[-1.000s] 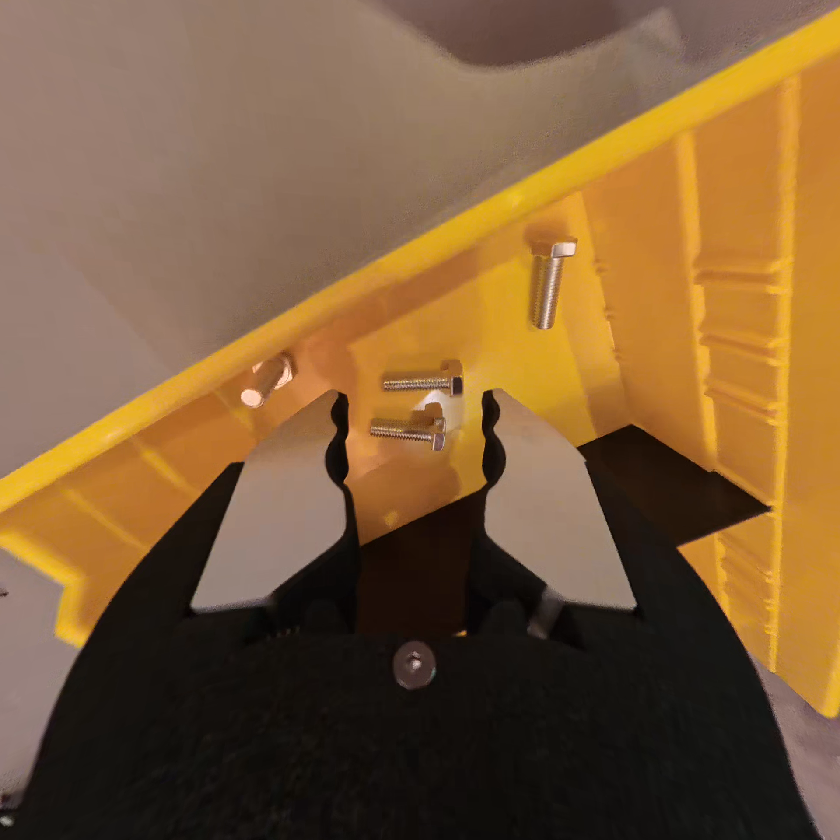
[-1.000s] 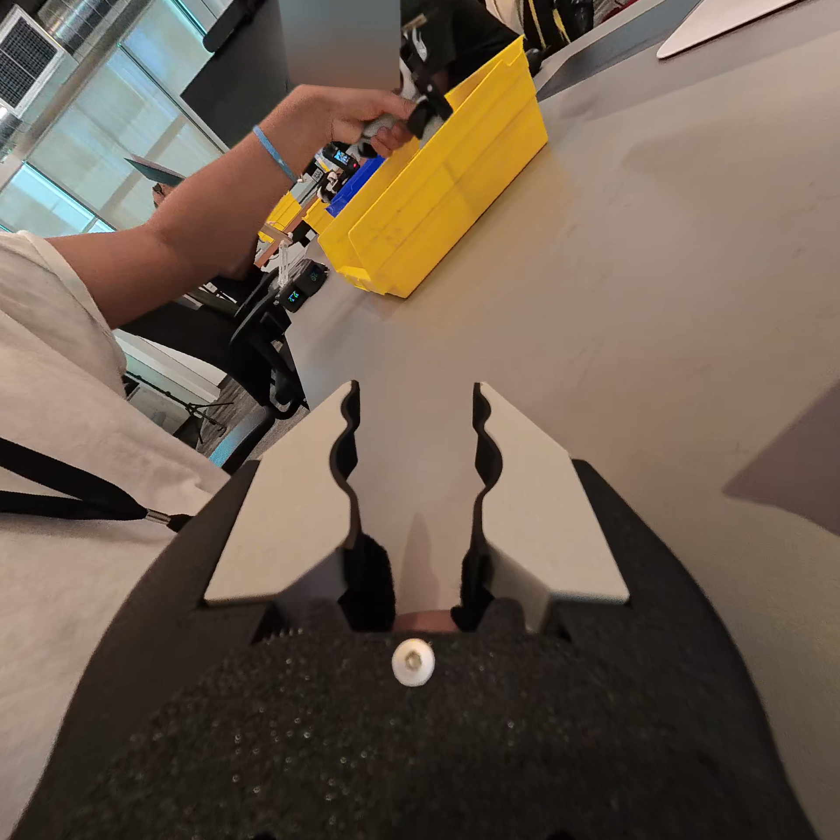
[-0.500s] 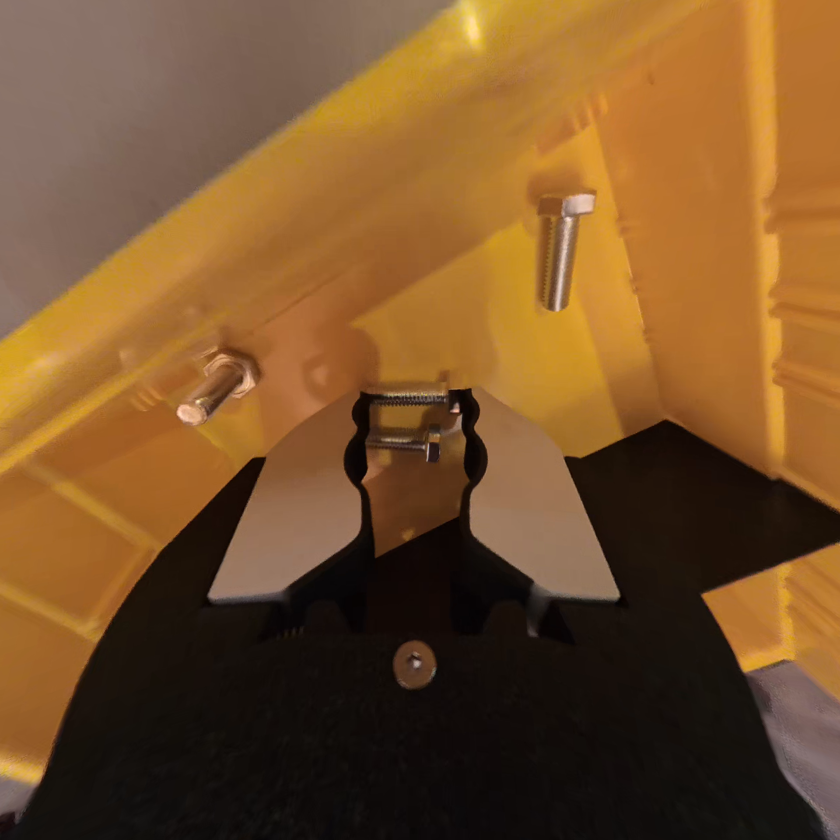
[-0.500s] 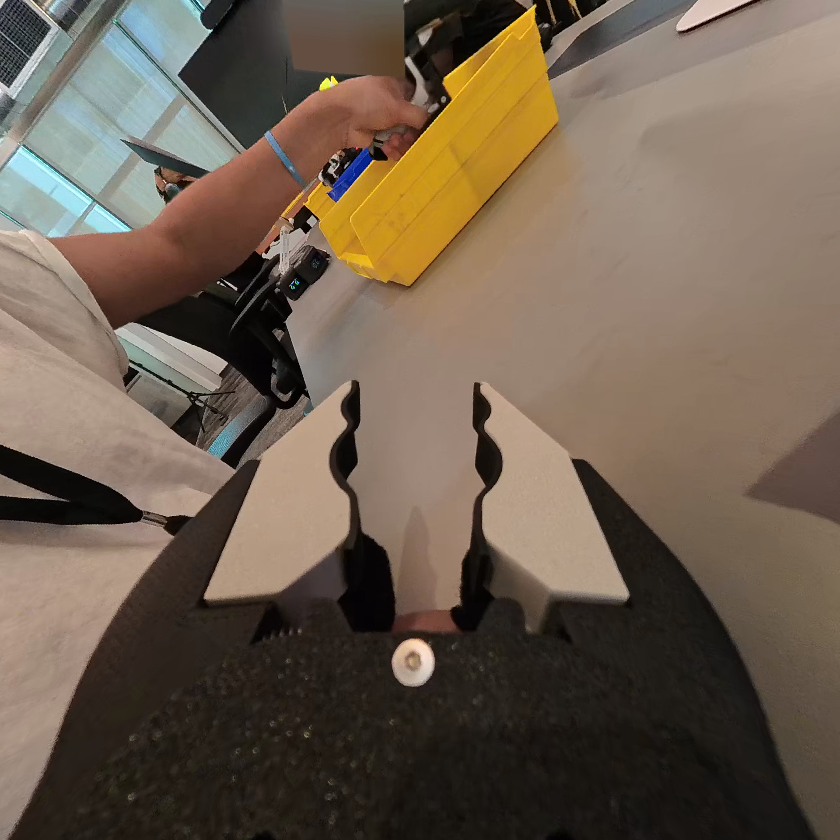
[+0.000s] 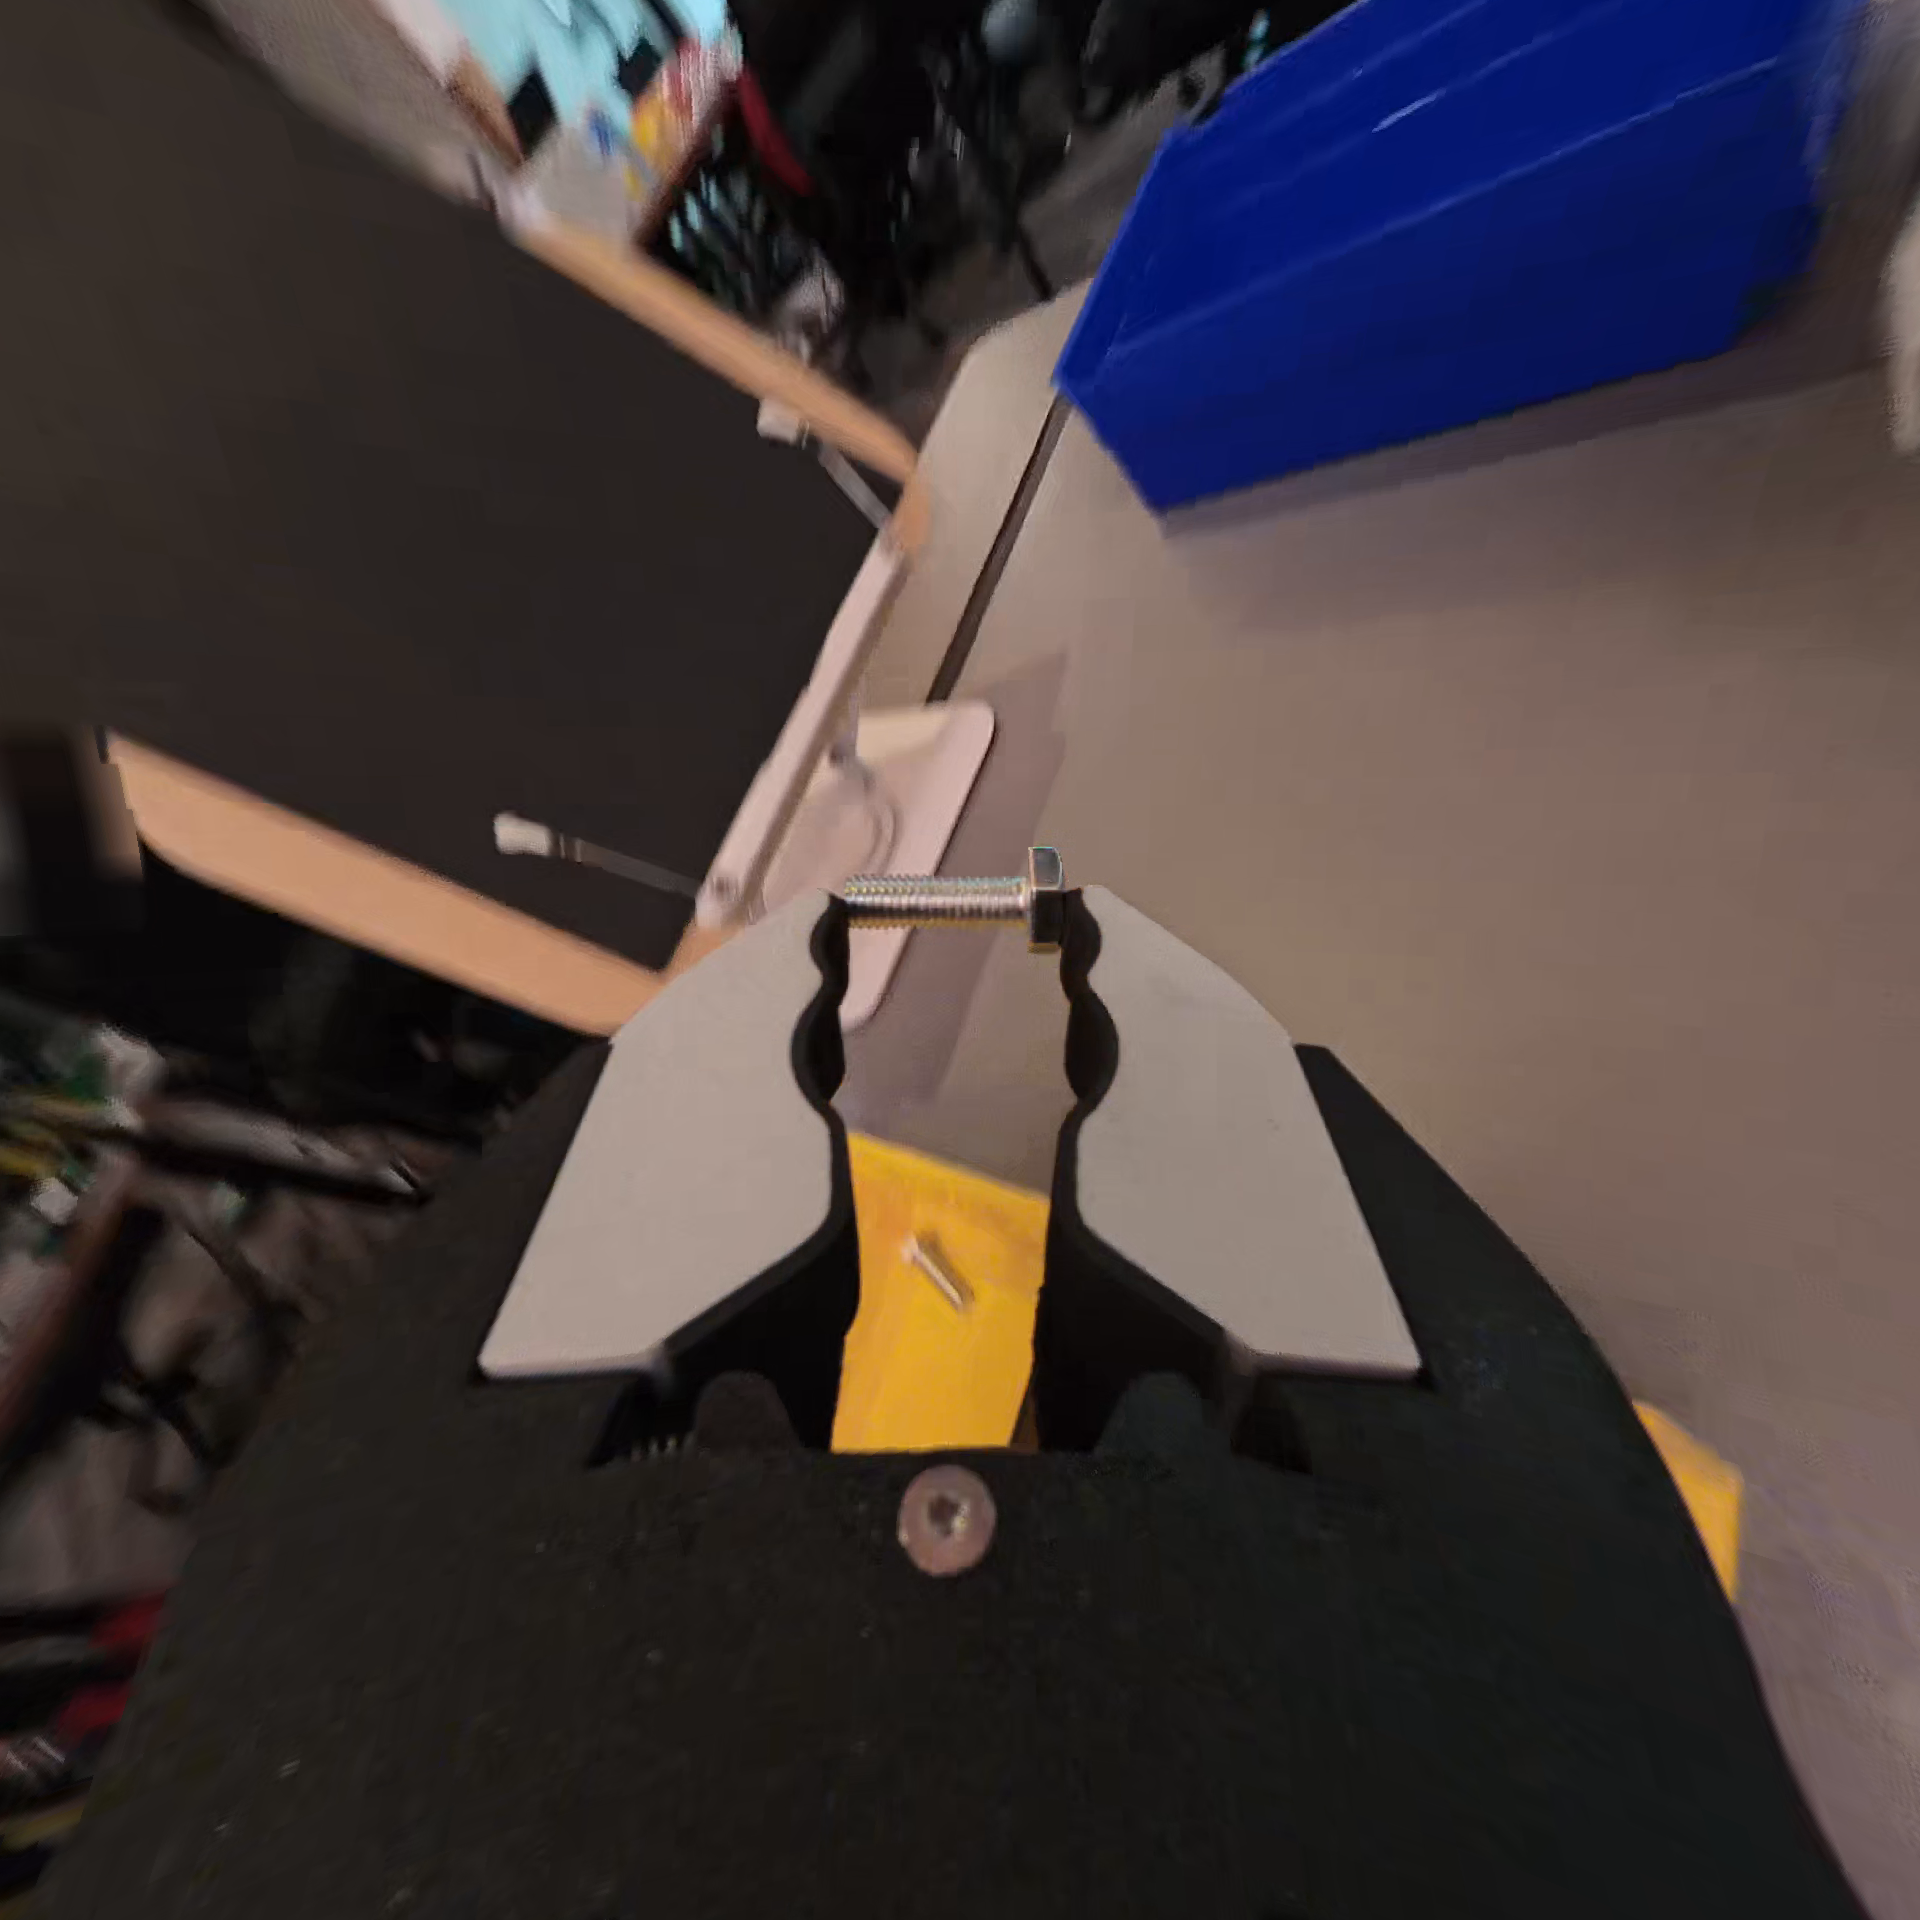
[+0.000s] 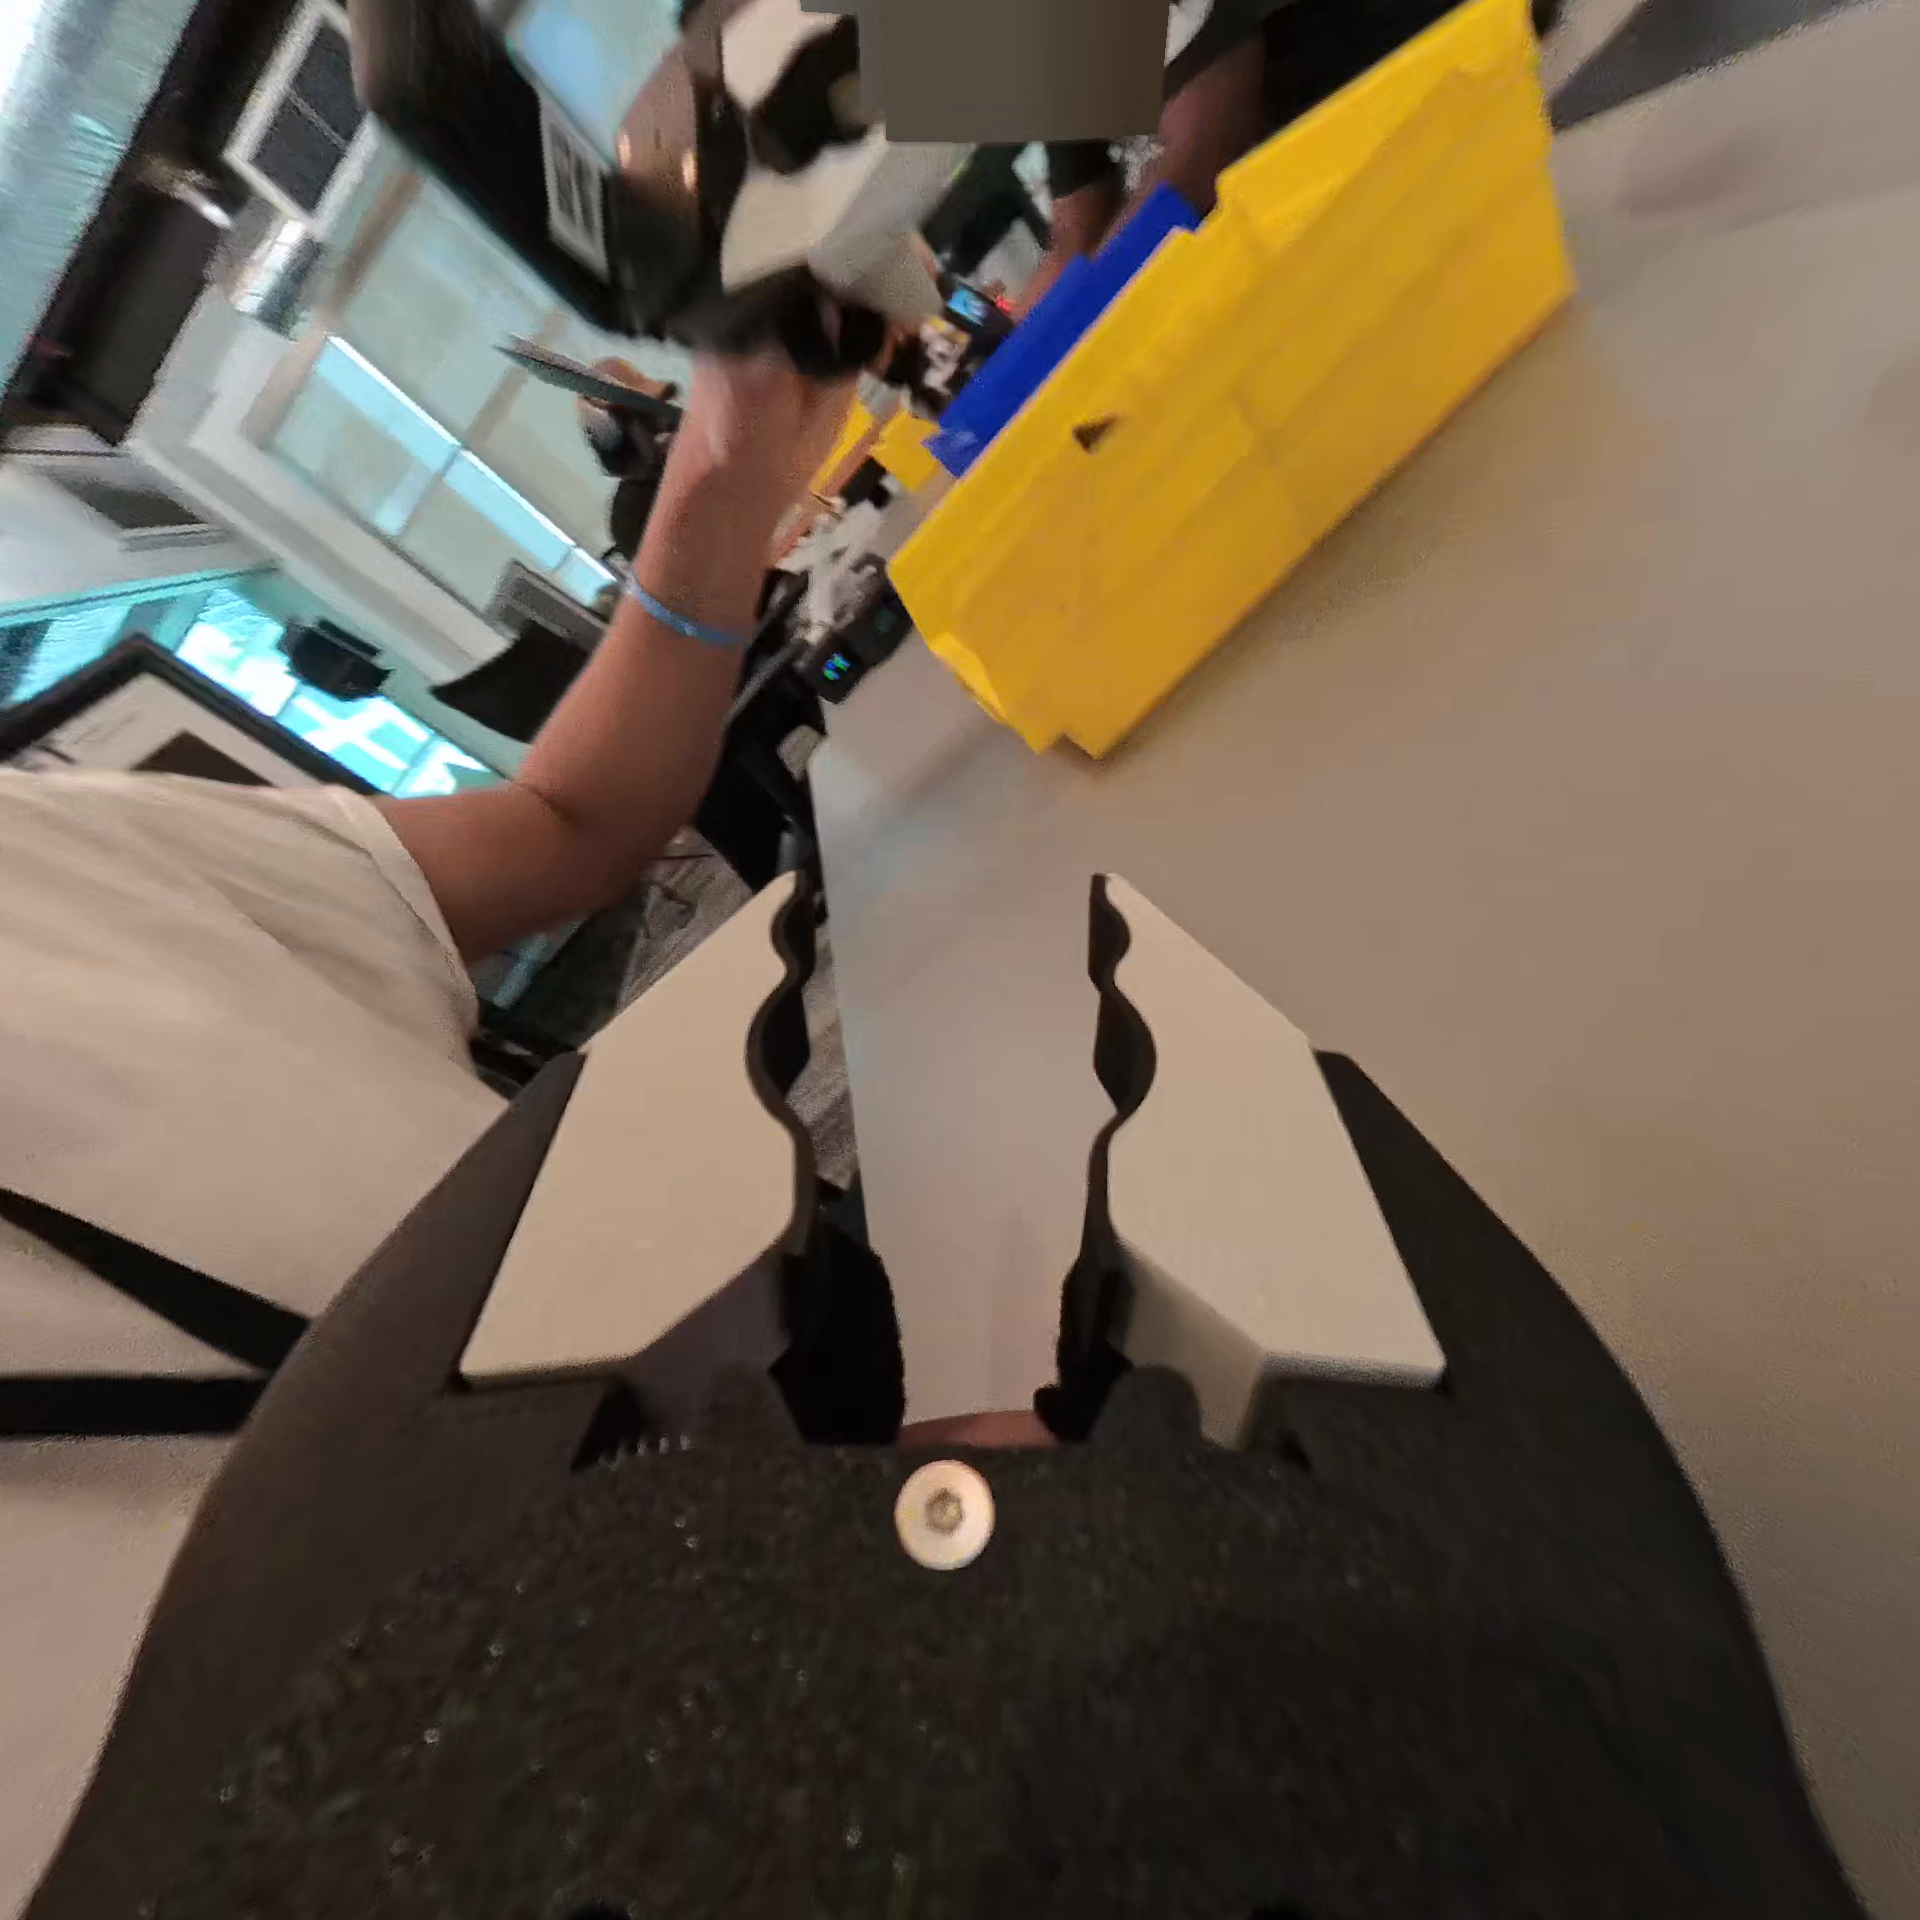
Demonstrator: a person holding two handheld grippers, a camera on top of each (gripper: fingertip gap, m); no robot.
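Note:
My left gripper [image 5: 954, 906] is shut on a silver hex bolt [image 5: 951, 900]. The bolt lies crosswise between the fingertips, its thread end against the left pad and its hex head against the right pad. The gripper is raised above the yellow bin [image 5: 940, 1320], where another bolt [image 5: 937, 1270] lies on the floor. My right gripper [image 6: 948, 904] is open and empty, low over the grey table [image 6: 1455, 935] near its left edge. The left gripper also shows far off in the right wrist view [image 6: 727, 208], held up in a hand beside the yellow bin [image 6: 1247, 447].
A blue bin [image 5: 1455, 229] stands on the table at the upper right in the left wrist view and shows behind the yellow bin in the right wrist view [image 6: 1049, 343]. A white monitor base [image 5: 904, 821] and black screens [image 5: 364, 436] stand beyond the table's edge. The gap from one gripper's tips to the other's is roughly 25 cm.
My left gripper closed on a bolt inside the yellow bin and lifted it out, swinging up and away. My right gripper stayed open and turned a little over the table.

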